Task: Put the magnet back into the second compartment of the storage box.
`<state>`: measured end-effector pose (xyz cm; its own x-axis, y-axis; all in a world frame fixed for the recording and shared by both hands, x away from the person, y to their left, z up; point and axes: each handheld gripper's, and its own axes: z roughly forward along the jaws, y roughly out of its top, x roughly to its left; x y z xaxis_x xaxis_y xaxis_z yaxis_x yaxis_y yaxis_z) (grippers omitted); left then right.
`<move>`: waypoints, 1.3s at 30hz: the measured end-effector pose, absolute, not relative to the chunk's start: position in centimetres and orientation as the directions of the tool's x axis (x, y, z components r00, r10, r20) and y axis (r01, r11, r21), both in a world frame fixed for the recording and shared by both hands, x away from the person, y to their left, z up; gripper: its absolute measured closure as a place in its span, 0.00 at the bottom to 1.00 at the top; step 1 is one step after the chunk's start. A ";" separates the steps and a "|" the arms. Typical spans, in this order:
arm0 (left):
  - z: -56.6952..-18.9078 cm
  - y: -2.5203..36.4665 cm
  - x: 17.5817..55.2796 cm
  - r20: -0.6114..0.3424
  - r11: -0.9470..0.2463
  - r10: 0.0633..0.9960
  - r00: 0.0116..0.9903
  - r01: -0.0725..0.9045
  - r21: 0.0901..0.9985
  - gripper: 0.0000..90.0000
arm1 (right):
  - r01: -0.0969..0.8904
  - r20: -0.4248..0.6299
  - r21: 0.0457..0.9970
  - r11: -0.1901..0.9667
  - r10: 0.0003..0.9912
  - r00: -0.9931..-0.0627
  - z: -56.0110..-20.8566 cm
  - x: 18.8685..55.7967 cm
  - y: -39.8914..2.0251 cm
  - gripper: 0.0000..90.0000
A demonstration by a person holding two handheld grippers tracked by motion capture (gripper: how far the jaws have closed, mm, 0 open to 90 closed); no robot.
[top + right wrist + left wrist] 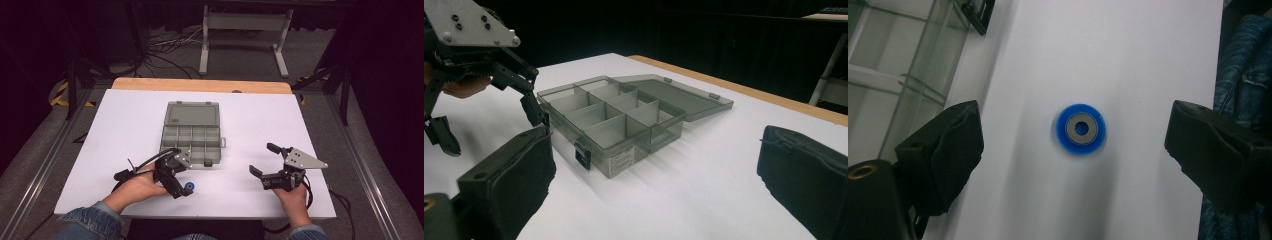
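Note:
A small blue disc (1080,128) with a grey ring at its centre lies flat on the white table (130,125). My left gripper (1073,137) points down over it, open, with the disc between the two jaws and neither pad touching it. In the high view the disc (189,187) sits by the left gripper (181,180) near the front edge. A smoky clear compartment box (192,137) stands mid-table, its lid (192,114) folded back and its compartments showing nothing inside. My right gripper (261,158) is open at the right, held sideways and aimed at the box (616,125).
The table's wooden far edge (200,85) runs along the back. Beyond it the floor holds cables and a white stand (245,30). The left gripper (491,127) hangs just left of the box's latch side. A denim sleeve (1243,65) lies along the near edge.

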<state>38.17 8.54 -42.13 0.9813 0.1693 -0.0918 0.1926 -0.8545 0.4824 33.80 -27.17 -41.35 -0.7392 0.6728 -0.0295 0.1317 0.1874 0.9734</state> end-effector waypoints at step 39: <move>-43.3 7.6 37.2 -0.005 -0.908 0.130 0.991 0.121 0.401 0.68 | 0.141 -0.008 0.975 0.171 0.663 -0.749 -41.4 33.9 -27.4 0.04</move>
<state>37.23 7.58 -43.32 0.9915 0.1303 -0.0051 0.1214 -0.9082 0.4006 33.91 -27.43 -41.43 -0.7489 0.6627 -0.0076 0.1411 0.1706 0.9752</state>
